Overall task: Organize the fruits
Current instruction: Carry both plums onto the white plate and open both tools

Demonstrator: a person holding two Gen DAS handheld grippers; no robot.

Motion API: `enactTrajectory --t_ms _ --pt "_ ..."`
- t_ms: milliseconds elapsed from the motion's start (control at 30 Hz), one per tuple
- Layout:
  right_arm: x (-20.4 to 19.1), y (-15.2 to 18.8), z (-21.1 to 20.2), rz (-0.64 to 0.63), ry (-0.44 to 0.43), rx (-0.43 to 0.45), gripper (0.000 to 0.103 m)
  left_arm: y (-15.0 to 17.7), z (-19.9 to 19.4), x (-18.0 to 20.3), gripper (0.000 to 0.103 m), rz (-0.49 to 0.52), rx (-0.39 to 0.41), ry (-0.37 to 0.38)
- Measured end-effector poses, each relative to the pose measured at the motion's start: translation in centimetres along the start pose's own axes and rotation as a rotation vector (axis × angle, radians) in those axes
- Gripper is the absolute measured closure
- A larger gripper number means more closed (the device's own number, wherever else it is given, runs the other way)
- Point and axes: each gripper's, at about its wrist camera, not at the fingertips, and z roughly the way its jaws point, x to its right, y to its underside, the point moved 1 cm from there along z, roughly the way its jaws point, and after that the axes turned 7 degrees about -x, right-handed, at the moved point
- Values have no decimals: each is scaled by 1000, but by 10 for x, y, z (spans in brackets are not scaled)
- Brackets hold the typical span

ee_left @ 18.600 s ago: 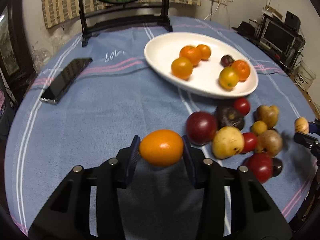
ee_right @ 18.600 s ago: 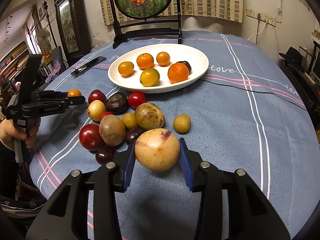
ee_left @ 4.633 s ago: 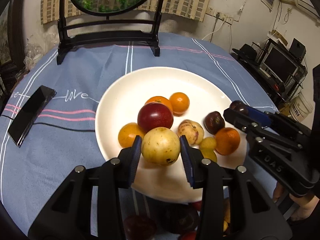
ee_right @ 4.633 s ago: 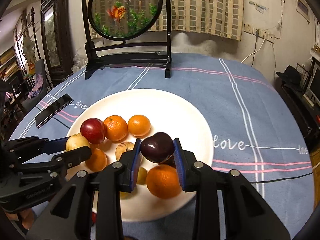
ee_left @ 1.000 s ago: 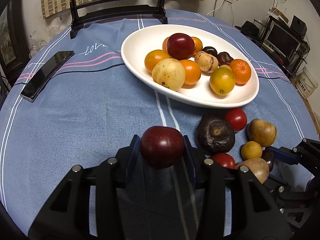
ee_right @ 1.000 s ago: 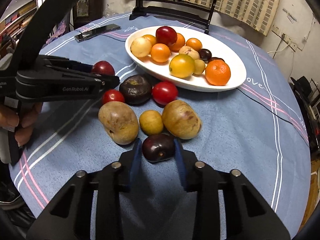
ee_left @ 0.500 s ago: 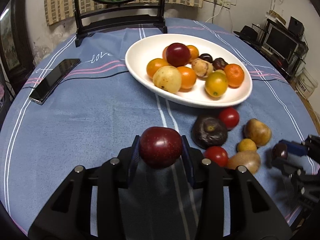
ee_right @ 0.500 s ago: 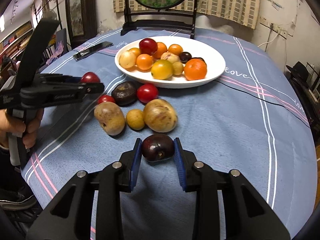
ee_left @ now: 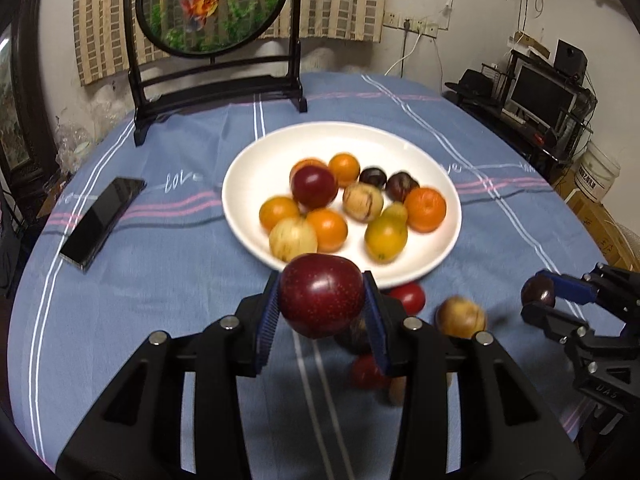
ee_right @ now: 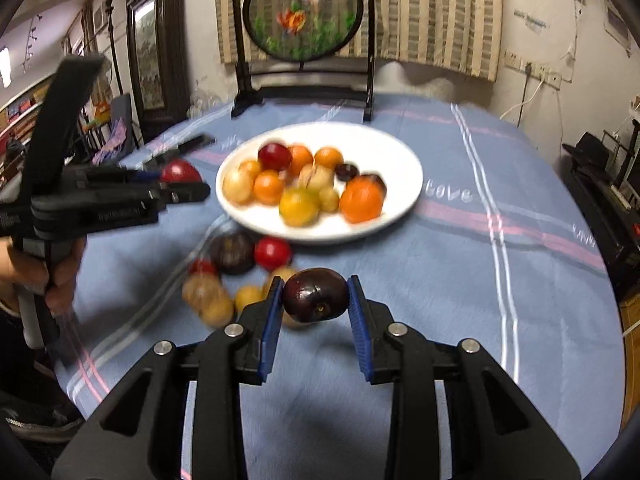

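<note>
with the left tool [ee_left: 321, 307] clamped on a red plum [ee_left: 321, 294] and the right tool [ee_right: 315, 303] clamped on a dark plum [ee_right: 315, 294], both held above the worktop [ee_right: 500, 280] near the plate [ee_left: 256, 172], it seems best to lower each into a free gap there before letting go; the cloth reads "love" [ee_right: 447, 193].

Lived-in room of a home, dining or sitting area. Round table under a blue cloth with white and pink stripes [ee_left: 180, 248] and woven "love" lettering. Decorative round goldfish screen in a black wooden stand [ee_left: 212, 8] at the far edge. Striped beige curtain [ee_right: 432, 12] across a scuffed plaster wall with sockets and loose white cables. Dark carved wooden cabinet with a framed picture panel [ee_right: 154, 60] to one side. Black computer monitor on a cluttered low desk [ee_left: 544, 92], white plastic bucket [ee_left: 598, 170] beside it.
</note>
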Motion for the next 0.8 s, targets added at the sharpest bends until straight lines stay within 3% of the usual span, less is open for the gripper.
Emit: enactTrajectory --t_ms 300,500,600,800 --pt "3 -57 12 -3 10 64 70 -36 18 14 63 1 2 9" --pt "23 -94 48 62 35 42 70 -52 48 11 63 -25 -21 -26" --pt "31 -102 76 89 73 17 70 -52 64 9 63 -31 -43 -26" --pt "41 -98 100 131 60 8 70 -52 72 8 62 -17 -20 -22"
